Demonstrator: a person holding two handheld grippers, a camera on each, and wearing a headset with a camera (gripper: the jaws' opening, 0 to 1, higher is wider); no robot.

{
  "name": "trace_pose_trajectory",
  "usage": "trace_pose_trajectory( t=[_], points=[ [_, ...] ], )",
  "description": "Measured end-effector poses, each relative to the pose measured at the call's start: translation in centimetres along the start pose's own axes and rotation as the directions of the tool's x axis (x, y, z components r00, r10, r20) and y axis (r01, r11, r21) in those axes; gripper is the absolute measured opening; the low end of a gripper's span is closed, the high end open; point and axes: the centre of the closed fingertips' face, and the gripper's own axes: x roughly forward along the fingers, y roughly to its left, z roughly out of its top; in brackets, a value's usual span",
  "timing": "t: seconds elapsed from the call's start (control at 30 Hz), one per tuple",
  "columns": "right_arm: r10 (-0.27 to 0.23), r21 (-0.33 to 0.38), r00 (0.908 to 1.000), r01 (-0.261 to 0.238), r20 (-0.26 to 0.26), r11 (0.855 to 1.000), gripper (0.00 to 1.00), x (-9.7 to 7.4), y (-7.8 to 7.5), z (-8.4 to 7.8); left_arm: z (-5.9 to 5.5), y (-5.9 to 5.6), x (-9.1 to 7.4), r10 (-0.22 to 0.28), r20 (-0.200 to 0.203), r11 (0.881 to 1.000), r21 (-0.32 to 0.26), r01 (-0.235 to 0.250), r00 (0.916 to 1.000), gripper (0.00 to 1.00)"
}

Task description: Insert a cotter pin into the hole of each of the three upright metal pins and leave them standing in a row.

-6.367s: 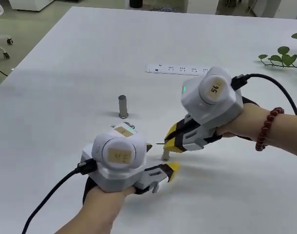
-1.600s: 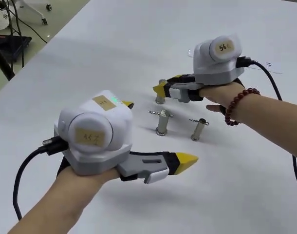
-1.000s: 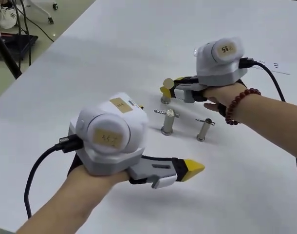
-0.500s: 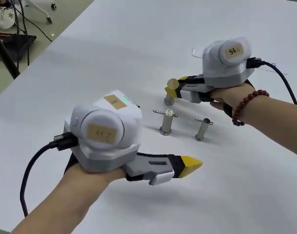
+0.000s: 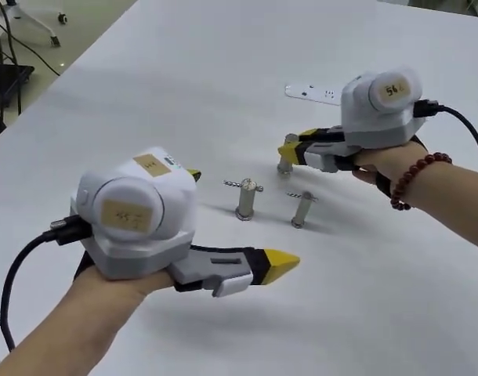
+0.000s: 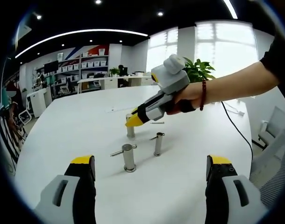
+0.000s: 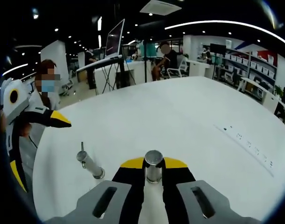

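The left gripper hovers low over the white table at the near left, its yellow-tipped jaws spread wide and holding nothing; in the left gripper view the two jaws stand far apart with bare tabletop between them. Just beyond its tips stands the left pin, upright, with the left cotter pin through its head and sticking out sideways. From the left gripper view this pin is the nearest, its cotter pin pointing left. Behind it and a little to the right stands the far pin, also upright on the table. Near it, closer to the person, stands the right pin with the right cotter pin through its top; the left gripper view shows it beside the left pin, apart from it. The three pins form a loose cluster, not one straight line. The right gripper reaches in from the right, its jaws closed on the far pin. In the right gripper view the jaws pinch that pin just under its round top. Whether the far pin carries a cotter pin cannot be told. A power strip lies further back on the table.
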Motion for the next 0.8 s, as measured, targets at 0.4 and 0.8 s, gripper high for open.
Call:
trace_pose_trajectory(
  t=[0.4,0.8],
  points=[
    [-0.026,0.019,0.9996,0.026,-0.015,0.999,0.08,-3.1,-0.5,-1.9,0.1,-0.1,-0.5,-0.019,0.003,1.0,0.012,0.019,0.9998,0.99],
    [-0.029,-0.012,0.9991,0.028,-0.031,1.0,0.08,-6.1,1.1,-3.3,0.1,-0.5,-0.8,-0.029,-0.008,0.999,0.028,0.03,0.9995,0.99]
  ],
)
